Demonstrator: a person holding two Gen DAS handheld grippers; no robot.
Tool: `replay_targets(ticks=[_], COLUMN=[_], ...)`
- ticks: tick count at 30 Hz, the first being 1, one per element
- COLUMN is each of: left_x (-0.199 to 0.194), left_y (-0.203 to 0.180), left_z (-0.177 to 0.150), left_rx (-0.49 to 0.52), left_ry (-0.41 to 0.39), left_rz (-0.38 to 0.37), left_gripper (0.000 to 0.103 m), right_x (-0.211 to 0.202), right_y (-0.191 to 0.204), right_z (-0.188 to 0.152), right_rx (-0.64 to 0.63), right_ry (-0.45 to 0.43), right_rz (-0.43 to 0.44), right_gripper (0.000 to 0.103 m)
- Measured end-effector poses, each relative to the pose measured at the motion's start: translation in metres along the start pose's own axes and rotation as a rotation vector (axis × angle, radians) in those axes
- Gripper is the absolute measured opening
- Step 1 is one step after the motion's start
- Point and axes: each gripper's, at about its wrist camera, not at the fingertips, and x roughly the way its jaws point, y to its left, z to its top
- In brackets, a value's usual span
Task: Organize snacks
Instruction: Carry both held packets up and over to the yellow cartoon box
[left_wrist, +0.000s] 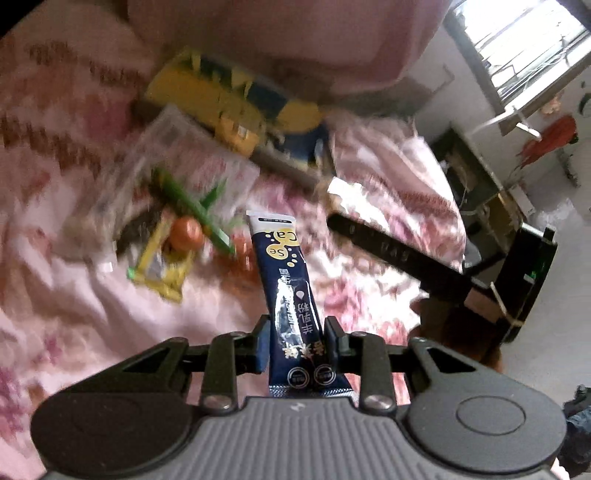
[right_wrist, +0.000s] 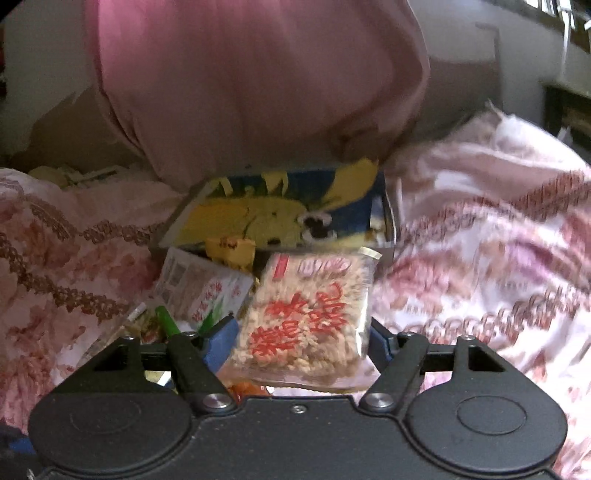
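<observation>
In the left wrist view my left gripper (left_wrist: 295, 332) is shut on a navy stick sachet (left_wrist: 284, 273), which stands up between the blue pads above the bed. My right gripper (right_wrist: 303, 338) is shut on a clear packet of crispy noodle snack (right_wrist: 306, 317) with red characters, held flat between its blue pads. That gripper's black finger (left_wrist: 391, 254) also reaches in from the right of the left wrist view. On the bedspread below lie a clear packet with green stripes (left_wrist: 184, 192), a yellow wrapper (left_wrist: 162, 269) and a yellow and blue box (left_wrist: 229, 107).
A pink floral bedspread (right_wrist: 480, 258) covers the bed. A big pink fabric bulk (right_wrist: 258, 85) hangs over the yellow and blue box (right_wrist: 280, 214). A white carton with green print (right_wrist: 203, 291) lies to the left of the noodle packet. A dark shelf (left_wrist: 476, 184) and floor lie beyond the bed's right edge.
</observation>
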Motion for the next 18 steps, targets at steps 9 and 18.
replay_targets(ticks=[9,18], left_x=[-0.004,0.018], left_y=[-0.012,-0.009], left_z=[0.035,0.084], left_rx=[0.043,0.095], left_ry=[-0.131,-0.214], left_rz=[0.037,0.083], left_gripper=[0.033,0.033], right_x=[-0.003,0.012], right_y=[0.003,0.002], right_z=[0.007,0.019], right_rx=[-0.009,-0.008], right_ry=[-0.06,-0.122], right_rz=[0.004,-0.011], right_gripper=[0.072,0.072])
